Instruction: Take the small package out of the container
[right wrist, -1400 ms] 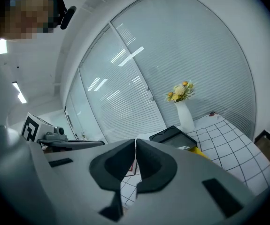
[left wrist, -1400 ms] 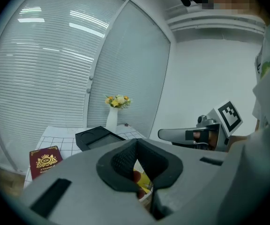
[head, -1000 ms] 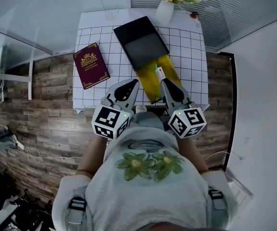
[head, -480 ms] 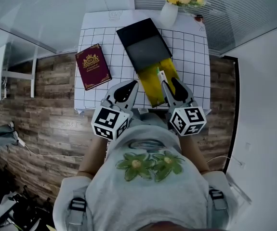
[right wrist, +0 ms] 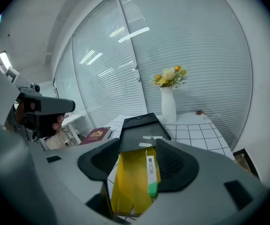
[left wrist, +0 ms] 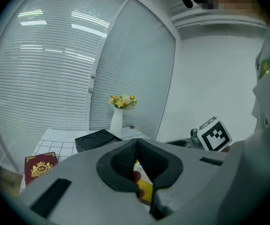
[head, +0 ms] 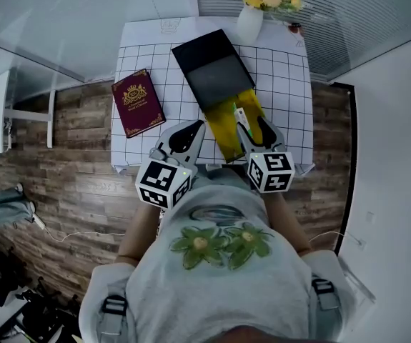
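A flat black container (head: pixel 209 66) lies on the grid-patterned table (head: pixel 284 84). A yellow package (head: pixel 228 126) sticks out of its near end toward me, with a small white-and-green packet (head: pixel 237 111) lying on it. In the right gripper view the yellow package (right wrist: pixel 131 182) and the packet (right wrist: pixel 151 170) lie between the jaws of my right gripper (right wrist: pixel 137 150), which are opening and stand wide; the pads do not press on them. My right gripper (head: pixel 249 120) hovers over the package's near end. My left gripper (head: pixel 194 126) is shut and empty, just left of the package.
A dark red book (head: pixel 137 102) lies at the table's left. A white vase with yellow flowers (head: pixel 251 13) stands at the far edge behind the container. Wooden floor surrounds the table, and a white wall is on the right.
My right gripper's jaws have spread from shut to wide open over the yellow package. The left gripper and the package have stayed where they were.
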